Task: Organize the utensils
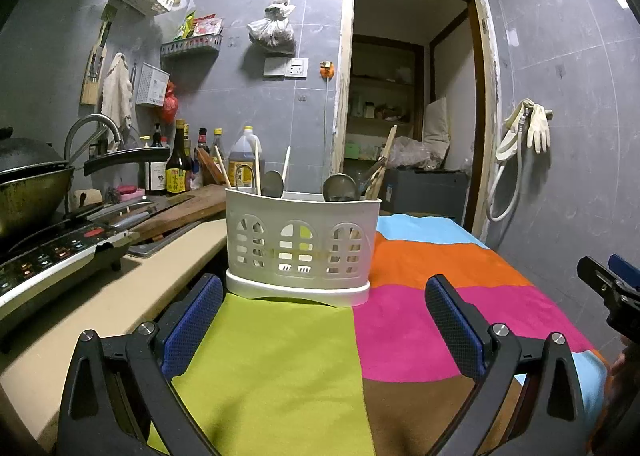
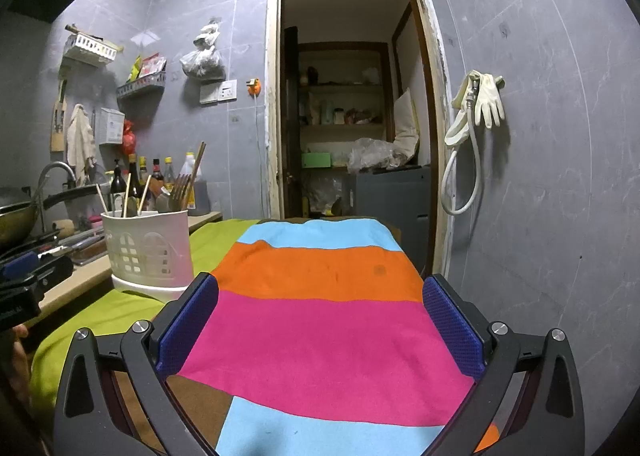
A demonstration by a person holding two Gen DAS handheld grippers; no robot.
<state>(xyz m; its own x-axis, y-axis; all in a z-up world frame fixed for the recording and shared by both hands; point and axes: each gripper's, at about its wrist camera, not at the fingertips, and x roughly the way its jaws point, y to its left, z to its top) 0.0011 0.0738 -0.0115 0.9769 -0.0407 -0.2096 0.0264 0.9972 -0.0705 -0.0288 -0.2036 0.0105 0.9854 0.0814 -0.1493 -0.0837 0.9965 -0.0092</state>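
A white plastic utensil caddy (image 1: 302, 244) stands on a table with a colourful striped cloth (image 1: 280, 356). It holds spoons (image 1: 339, 188), chopsticks (image 1: 258, 172) and wooden forks (image 1: 378, 174), all upright. My left gripper (image 1: 324, 308) is open and empty, just in front of the caddy. In the right wrist view the caddy (image 2: 148, 252) is at the left. My right gripper (image 2: 320, 312) is open and empty over the pink and orange stripes of the cloth (image 2: 320, 336), to the right of the caddy.
A counter at the left carries an induction cooker (image 1: 52, 260), a wok (image 1: 28, 184), knives on a cutting board (image 1: 160, 212) and sauce bottles (image 1: 178, 164). A doorway (image 2: 352, 96) opens behind the table. Gloves and a hose (image 2: 476, 112) hang on the right wall.
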